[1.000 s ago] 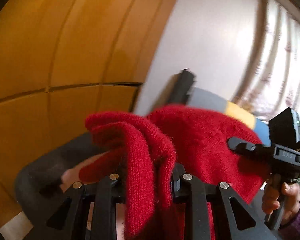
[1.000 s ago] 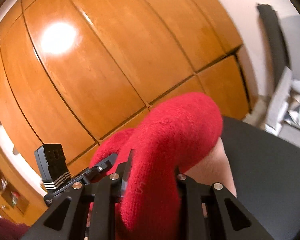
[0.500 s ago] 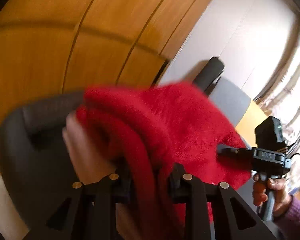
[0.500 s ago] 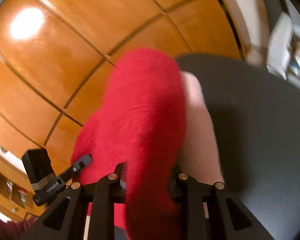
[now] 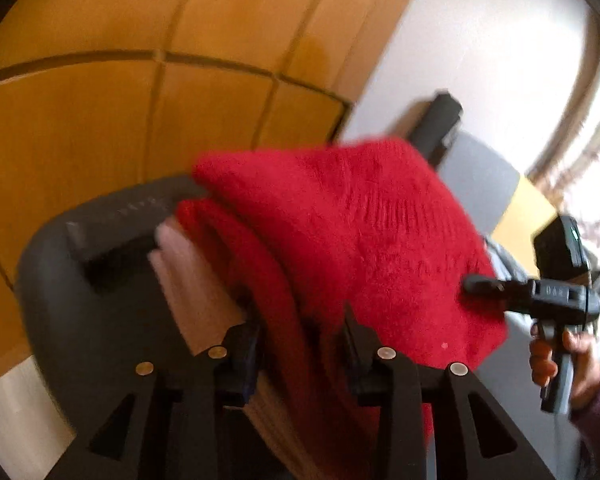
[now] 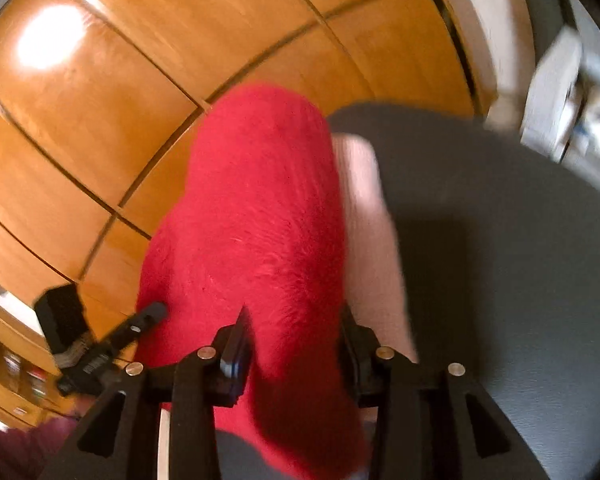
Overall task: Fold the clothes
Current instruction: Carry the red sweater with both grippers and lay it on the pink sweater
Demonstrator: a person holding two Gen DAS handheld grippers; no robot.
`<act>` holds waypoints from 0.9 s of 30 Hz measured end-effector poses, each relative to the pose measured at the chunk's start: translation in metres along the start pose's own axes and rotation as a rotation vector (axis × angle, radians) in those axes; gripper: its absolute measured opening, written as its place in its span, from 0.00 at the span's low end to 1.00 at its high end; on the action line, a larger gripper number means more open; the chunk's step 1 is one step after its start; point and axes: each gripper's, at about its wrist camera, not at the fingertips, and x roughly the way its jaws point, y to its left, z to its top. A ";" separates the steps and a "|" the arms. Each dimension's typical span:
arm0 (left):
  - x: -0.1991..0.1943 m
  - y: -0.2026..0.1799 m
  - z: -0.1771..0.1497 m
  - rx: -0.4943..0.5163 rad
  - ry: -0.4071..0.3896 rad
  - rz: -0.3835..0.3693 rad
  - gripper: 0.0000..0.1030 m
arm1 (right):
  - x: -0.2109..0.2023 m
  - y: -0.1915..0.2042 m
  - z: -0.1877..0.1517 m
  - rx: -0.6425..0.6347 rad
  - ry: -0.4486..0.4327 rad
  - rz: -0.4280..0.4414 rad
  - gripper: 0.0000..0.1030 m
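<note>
The left gripper (image 5: 302, 332) has just been opening, its jaws parted with a fold of the fuzzy red knitted sweater (image 5: 348, 232) running between them; whether the pads press the wool is unclear. The right gripper (image 6: 294, 336) has likewise just been widening, a thick roll of the same sweater (image 6: 256, 216) filling its gap. The sweater lies over a pale pink folded garment (image 6: 374, 232) on the dark grey cushioned seat (image 6: 500, 240). In the left wrist view, the other gripper sits at three o'clock, a hand (image 5: 556, 364) on its handle. Orange wooden panelled doors (image 6: 140, 80) stand behind.
</note>
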 end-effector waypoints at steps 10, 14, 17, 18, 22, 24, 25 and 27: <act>0.056 -0.058 0.051 0.301 -0.034 0.158 0.34 | 0.019 0.046 0.087 -0.166 -0.072 -0.055 0.31; 0.093 -0.030 0.043 0.289 0.064 0.281 0.34 | 0.076 0.049 0.120 -0.195 0.046 -0.170 0.31; 0.096 -0.011 0.033 0.293 0.032 0.296 0.36 | 0.118 0.050 0.141 -0.199 0.130 -0.243 0.31; 0.096 -0.010 0.029 0.313 0.025 0.300 0.36 | 0.127 0.055 0.140 -0.246 0.132 -0.287 0.31; 0.098 -0.007 0.026 0.341 0.011 0.303 0.36 | 0.137 0.056 0.136 -0.282 0.099 -0.334 0.31; 0.097 -0.006 0.027 0.334 0.016 0.281 0.37 | 0.131 0.050 0.135 -0.242 0.070 -0.307 0.32; 0.095 -0.007 0.029 0.327 0.018 0.263 0.37 | 0.121 0.046 0.133 -0.206 0.056 -0.276 0.34; 0.087 -0.013 0.036 0.298 0.022 0.241 0.37 | 0.101 0.037 0.130 -0.134 0.027 -0.216 0.40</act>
